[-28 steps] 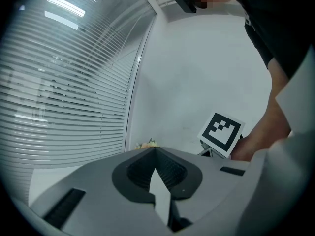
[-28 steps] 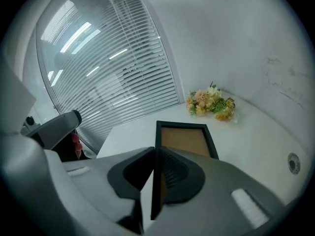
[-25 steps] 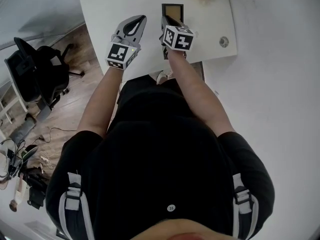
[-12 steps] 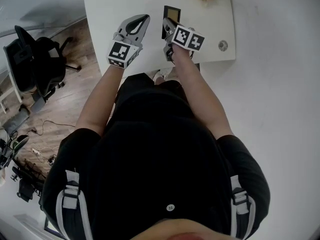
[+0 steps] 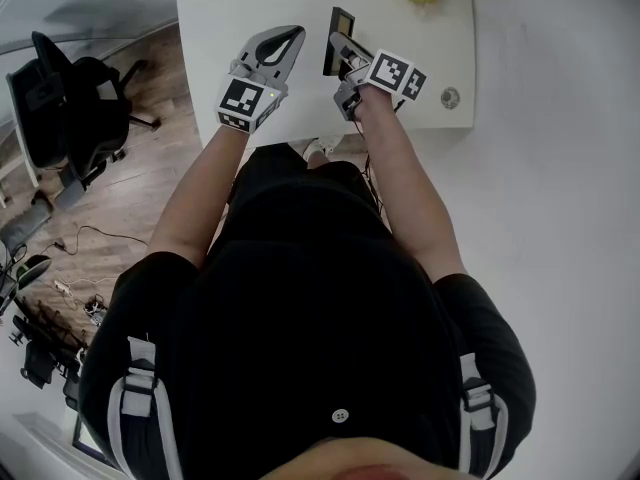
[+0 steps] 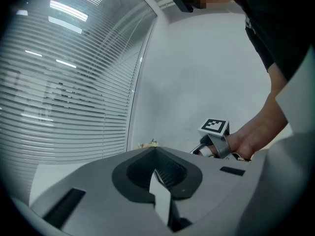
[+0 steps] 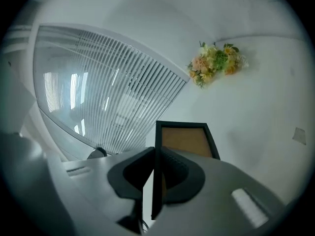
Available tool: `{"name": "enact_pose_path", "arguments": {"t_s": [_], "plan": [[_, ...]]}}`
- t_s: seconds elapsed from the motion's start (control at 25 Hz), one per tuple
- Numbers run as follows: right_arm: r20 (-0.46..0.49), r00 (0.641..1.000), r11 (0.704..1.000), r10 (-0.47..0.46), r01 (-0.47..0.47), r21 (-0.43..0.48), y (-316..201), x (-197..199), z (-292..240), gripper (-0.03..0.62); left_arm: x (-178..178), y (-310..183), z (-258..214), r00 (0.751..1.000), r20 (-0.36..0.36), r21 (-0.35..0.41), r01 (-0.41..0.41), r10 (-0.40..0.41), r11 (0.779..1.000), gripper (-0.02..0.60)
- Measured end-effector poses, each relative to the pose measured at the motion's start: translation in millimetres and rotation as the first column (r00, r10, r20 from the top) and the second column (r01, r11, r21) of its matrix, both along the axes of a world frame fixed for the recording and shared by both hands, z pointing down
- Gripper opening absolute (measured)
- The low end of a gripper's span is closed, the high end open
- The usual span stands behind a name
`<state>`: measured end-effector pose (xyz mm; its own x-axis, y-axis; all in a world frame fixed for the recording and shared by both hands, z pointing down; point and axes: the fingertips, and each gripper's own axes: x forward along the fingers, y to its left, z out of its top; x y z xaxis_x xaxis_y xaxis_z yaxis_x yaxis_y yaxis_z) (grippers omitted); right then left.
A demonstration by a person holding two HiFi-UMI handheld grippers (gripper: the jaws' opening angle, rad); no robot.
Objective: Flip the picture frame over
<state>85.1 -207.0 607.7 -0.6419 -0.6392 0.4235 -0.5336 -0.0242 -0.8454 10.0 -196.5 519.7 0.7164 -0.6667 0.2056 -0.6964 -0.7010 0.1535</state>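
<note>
Bright, even light; blinds (image 6: pixel 64 82) glow with glare streaks. White table (image 5: pixel 230 8) near blown out, shadows faint. Heavy fisheye bend, dark vignetted corners. Left gripper (image 6: pixel 156 156) close-up soft; head view sharp.

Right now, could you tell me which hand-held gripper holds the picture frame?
The right hand-held gripper, clamped on the picture frame's edge; the left hand-held gripper holds nothing.
</note>
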Motion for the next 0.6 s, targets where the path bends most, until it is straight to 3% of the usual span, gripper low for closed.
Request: {"name": "enact_pose_path", "arguments": {"t_s": [0.24,0.6], "plan": [[0.152,0.988,1.0,0.014,-0.01,-0.029,0.1,-5.4,3.8,0.051,-1.2,-3.0,5.0,1.0,0.015,-0.009,0.0,0.0,1.0,0.005],[0.376,0.924,0.998,0.064,-0.055,-0.034,-8.2,-5.6,8.1,0.051,0.1,-8.5,5.0,1.0,-0.014,-0.001,0.005,-0.005,1.0,0.005]]}}
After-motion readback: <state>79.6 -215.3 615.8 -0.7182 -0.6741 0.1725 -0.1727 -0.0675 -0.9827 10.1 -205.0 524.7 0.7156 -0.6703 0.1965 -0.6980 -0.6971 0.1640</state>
